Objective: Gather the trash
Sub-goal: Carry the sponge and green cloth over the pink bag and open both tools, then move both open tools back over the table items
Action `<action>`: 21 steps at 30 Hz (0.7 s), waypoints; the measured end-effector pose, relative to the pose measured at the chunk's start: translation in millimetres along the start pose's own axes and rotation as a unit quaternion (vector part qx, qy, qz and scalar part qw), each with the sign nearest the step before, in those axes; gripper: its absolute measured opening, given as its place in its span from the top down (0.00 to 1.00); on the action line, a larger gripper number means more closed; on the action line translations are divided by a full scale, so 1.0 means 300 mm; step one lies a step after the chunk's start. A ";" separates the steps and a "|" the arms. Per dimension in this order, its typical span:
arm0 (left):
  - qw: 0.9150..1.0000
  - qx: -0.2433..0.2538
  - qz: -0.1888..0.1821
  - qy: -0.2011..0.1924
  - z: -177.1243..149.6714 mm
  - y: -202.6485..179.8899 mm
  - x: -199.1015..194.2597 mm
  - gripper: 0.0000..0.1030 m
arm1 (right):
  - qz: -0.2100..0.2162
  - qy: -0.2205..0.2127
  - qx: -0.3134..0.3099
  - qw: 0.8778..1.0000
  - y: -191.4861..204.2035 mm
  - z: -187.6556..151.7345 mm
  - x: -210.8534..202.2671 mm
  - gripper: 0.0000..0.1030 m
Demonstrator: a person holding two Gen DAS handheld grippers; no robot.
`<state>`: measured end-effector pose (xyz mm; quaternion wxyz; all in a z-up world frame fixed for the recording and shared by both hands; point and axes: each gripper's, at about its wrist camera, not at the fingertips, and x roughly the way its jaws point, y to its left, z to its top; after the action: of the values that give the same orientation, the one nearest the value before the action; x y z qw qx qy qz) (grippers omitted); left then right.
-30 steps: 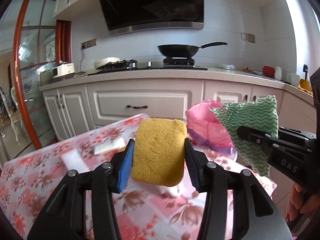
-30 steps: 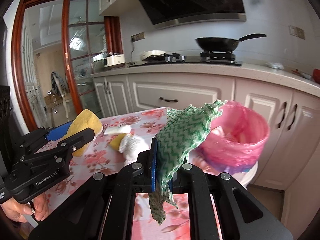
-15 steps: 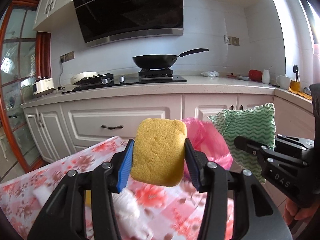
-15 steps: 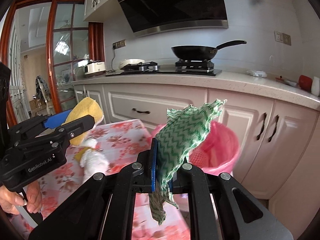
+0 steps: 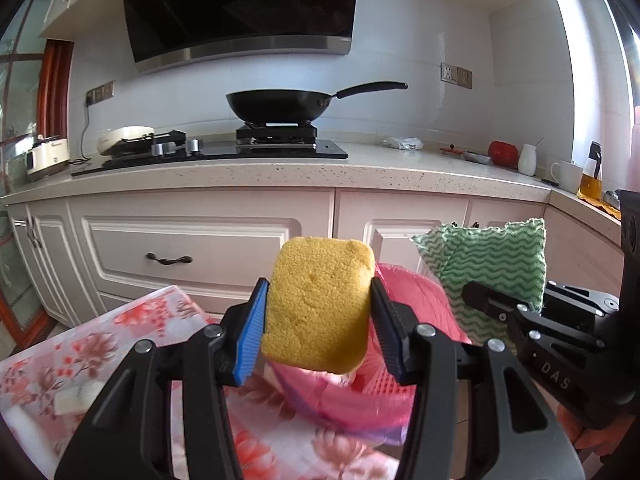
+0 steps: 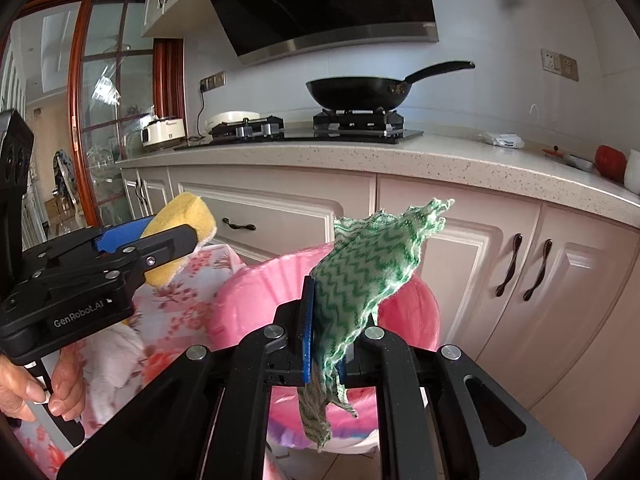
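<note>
Left gripper (image 5: 318,326): my jaws are clamped on the yellow sponge (image 5: 320,304), one pad on each narrow side, with the sponge upright and standing above the tips.
Right gripper (image 6: 324,334): my jaws are pressed together on the green zigzag cloth (image 6: 372,264); its bulk fans up and to the right of the pads and a twisted tail hangs below them.
Sponge and bin: seen from my left wrist, the sponge hangs in front of the pink-lined trash bin (image 5: 404,364), covering part of its near rim.
Cloth and bin: from my right wrist, the cloth sits over the bin's open mouth (image 6: 256,300), not touching the liner.
Grippers to each other: side by side, left one nearer the table.
Table (image 5: 64,360): floral cloth, just left of the bin, with white crumpled bits (image 6: 116,356) lying on it.
My hand (image 6: 24,388): wrapped round the left gripper's handle.
Background: counter with a black wok (image 5: 280,104) on the stove.
</note>
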<state>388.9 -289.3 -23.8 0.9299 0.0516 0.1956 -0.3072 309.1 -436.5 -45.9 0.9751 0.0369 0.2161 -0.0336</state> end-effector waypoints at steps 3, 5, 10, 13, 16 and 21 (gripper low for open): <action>1.000 -0.004 -0.007 0.007 0.007 -0.003 0.080 0.52 | 0.002 0.007 -0.007 1.000 -0.023 0.008 0.063 0.90; 1.000 -0.009 -0.010 0.009 0.010 0.001 0.124 0.52 | 0.001 0.010 -0.012 1.000 -0.034 0.016 0.101 0.90; 0.999 -0.023 -0.030 0.023 0.013 0.016 0.243 0.47 | 0.004 0.033 -0.031 0.999 -0.062 0.012 0.201 0.87; 0.999 -0.023 -0.025 0.015 0.007 0.023 0.276 0.30 | -0.002 0.047 -0.041 0.998 -0.080 -0.004 0.233 0.75; 0.999 -0.023 -0.019 0.012 0.001 0.041 0.288 0.29 | -0.004 0.039 -0.023 0.999 -0.112 -0.015 0.225 0.48; 0.999 -0.038 -0.006 0.011 -0.014 0.086 0.246 0.28 | -0.013 0.031 -0.011 0.999 -0.129 -0.016 0.188 0.47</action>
<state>457.1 -308.3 -57.4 0.9271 0.0187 0.2174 -0.3046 354.9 -477.4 -76.4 0.9676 0.0245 0.2474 -0.0432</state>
